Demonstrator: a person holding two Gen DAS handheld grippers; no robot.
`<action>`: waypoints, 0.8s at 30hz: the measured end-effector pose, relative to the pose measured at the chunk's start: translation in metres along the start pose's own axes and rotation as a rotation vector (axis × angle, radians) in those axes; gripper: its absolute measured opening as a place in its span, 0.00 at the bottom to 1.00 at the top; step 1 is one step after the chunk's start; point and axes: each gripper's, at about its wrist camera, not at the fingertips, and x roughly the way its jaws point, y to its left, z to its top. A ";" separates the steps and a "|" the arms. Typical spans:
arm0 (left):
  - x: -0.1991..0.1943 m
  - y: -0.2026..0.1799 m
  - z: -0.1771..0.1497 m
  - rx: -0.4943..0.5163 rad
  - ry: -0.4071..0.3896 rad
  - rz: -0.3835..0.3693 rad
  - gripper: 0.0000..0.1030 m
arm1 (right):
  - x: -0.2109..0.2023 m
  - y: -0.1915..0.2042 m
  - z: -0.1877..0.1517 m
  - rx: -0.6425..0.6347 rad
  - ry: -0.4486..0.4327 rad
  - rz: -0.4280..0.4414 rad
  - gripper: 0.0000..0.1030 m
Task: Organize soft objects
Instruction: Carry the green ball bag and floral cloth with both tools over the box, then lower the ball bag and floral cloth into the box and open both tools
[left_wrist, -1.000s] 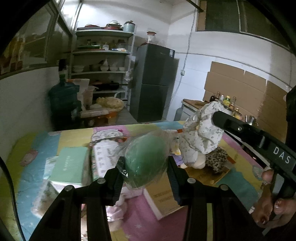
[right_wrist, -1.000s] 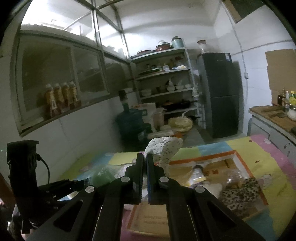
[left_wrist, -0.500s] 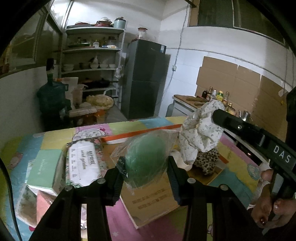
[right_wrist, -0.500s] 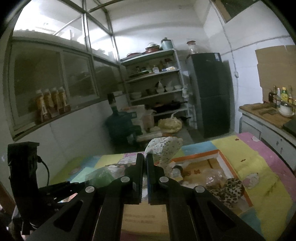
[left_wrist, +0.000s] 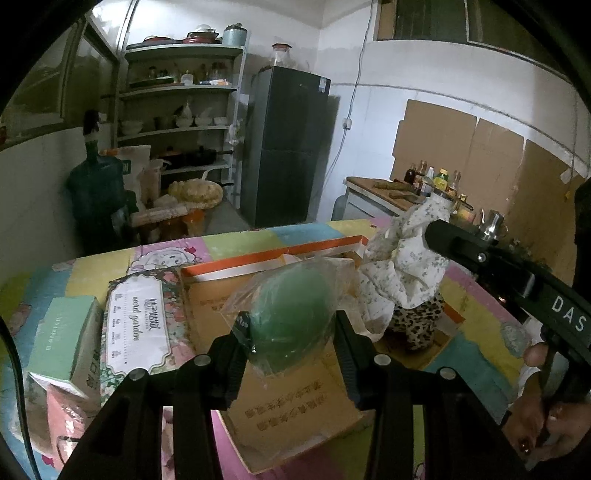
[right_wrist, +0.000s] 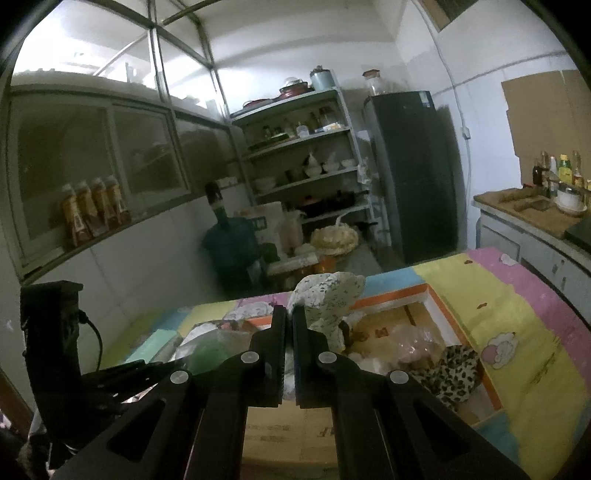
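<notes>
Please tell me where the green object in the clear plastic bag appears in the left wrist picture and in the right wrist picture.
Left wrist view: green object in the clear plastic bag sits at centre, clamped in the left gripper.
Right wrist view: it is at lower left, partly hidden behind the shut right gripper.
Shared landmark: the dark fridge.

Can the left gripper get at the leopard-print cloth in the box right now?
Probably not: the left gripper is shut on a bagged green ball, so it has no free jaws, and the floral cloth in the right gripper hangs over the leopard-print cloth.
</notes>
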 end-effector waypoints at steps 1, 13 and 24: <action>0.002 0.000 0.000 0.000 0.004 0.002 0.43 | 0.001 -0.002 -0.001 0.002 0.002 0.001 0.03; 0.038 -0.009 -0.005 -0.002 0.071 -0.002 0.43 | 0.018 -0.034 -0.016 0.054 0.063 -0.007 0.03; 0.065 -0.017 -0.020 -0.010 0.156 -0.039 0.43 | 0.019 -0.073 -0.043 0.108 0.135 -0.081 0.03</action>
